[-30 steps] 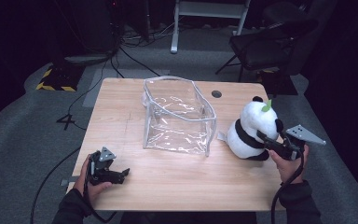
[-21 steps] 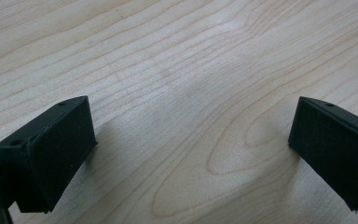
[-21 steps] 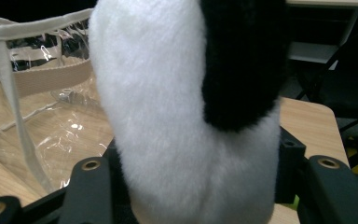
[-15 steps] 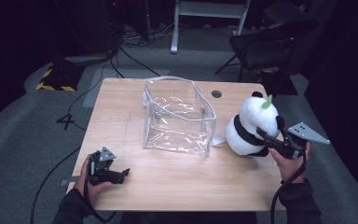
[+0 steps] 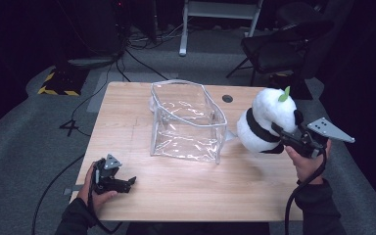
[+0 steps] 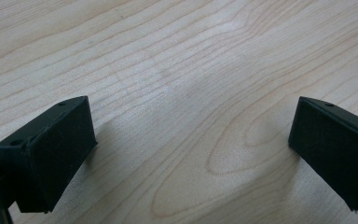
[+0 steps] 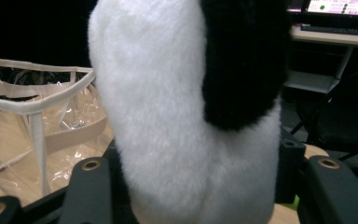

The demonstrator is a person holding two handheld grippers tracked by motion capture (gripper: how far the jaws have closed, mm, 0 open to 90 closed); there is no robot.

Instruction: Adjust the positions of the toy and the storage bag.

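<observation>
**Panda plush in the air beside the clear bag**

Going left to right: the left gripper sits low on the wooden table near its front left corner, jaws wide apart and empty. Mid-table there's the clear bag, open on top. Just right of it, the right gripper is clamped on the panda plush, held off the table.

Dim lab / recording studio. Grey carpet floor w/ black cables trailing at 11–12 o'clock. Hazard-striped block at 10 o'clock of wooden desk. Black chair at 1 o'clock, white stand frame at 12. Lit monitor on bench behind.
</observation>
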